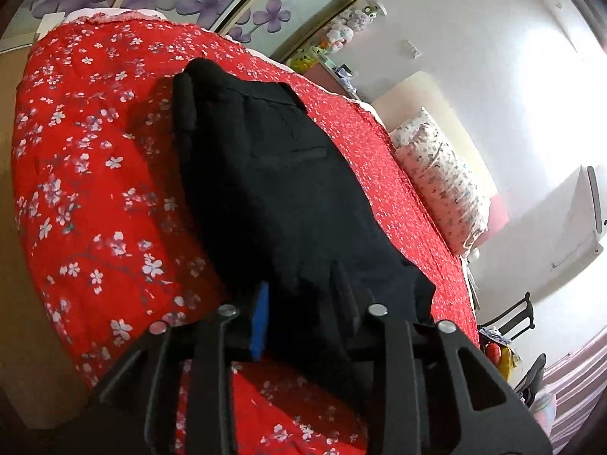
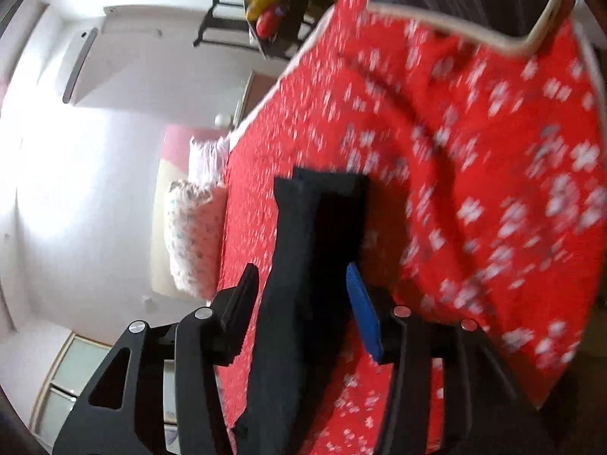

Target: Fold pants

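Step in hand: While both grippers are gripping cloth, the fold is looking mid-way; the black woven-fabric pants (image 1: 280, 189) are lying partly folded on the red quilted bedspread with white blossoms (image 1: 95, 189).
Where the pants are: they are resting on the bed, well apart from the white floral pillow (image 1: 440, 174) at the headboard side.
Left gripper (image 1: 303, 303): its jaws are closing narrowly on the near edge of the pants, the blue pad (image 1: 261, 322) pressing against the cloth.
Right gripper (image 2: 299, 295): its jaws are standing fairly wide with a band of the black cloth running between them; whether they are pinching it, I cannot tell.
Long axis: in the left view the pants are running away from the gripper, the welt pocket (image 1: 292, 155) and what looks like the waistband lying at the far end.
Next move: it is probably calling for carrying the held end toward the far end, keeping both edges level so that layers are not slipping askew.
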### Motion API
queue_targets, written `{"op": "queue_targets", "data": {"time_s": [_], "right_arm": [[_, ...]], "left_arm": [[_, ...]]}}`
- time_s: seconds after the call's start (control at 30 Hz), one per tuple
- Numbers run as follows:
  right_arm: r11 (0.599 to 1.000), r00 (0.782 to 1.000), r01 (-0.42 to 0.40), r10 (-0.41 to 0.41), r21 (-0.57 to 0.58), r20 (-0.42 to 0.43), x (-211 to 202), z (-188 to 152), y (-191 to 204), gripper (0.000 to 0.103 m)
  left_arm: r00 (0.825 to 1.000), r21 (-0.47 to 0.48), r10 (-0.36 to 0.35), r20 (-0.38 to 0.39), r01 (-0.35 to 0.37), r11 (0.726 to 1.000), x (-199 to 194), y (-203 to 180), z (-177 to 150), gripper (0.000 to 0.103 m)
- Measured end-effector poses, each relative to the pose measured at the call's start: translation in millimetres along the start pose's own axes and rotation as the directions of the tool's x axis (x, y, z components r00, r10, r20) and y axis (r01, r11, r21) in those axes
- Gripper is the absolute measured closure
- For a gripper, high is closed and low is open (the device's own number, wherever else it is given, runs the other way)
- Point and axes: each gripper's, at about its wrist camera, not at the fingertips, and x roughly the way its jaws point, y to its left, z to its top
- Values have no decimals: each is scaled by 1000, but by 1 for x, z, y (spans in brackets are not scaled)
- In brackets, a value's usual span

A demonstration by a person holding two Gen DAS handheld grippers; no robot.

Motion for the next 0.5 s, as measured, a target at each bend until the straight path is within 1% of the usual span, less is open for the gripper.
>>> {"op": "queue_targets", "data": {"time_s": [0.13, 0.17, 0.2, 0.37, 0.4, 0.47, 0.5], "right_arm": [[999, 999, 32, -31, -31, 28, -3, 2, -1, 54], [997, 998, 46, -43, -57, 42, -4, 3, 1, 54], [995, 997, 60, -56, -76, 50, -7, 10, 2, 54], [963, 984, 163, -143, -213, 108, 12, 12, 26, 54], [953, 980, 185, -161, -241, 119, 16, 11, 28, 56], [920, 966, 251, -219, -303, 136, 27, 9, 33, 72], [903, 958, 283, -249, -323, 143, 36, 9, 37, 84]], "left_arm": [[1000, 9, 5, 8, -5, 1000, 0, -5, -3, 64], [1000, 11, 6, 9, -6, 1000, 0, -7, -4, 62], [1000, 13, 7, 11, -7, 1000, 1, -8, -4, 61], [1000, 26, 17, 17, -17, 1000, 1, -13, -8, 58], [1000, 28, 18, 17, -18, 999, 2, -14, -8, 57], [1000, 32, 18, 16, -19, 999, 3, -15, -8, 56], [1000, 32, 18, 16, -19, 999, 4, -14, -8, 56]]}}
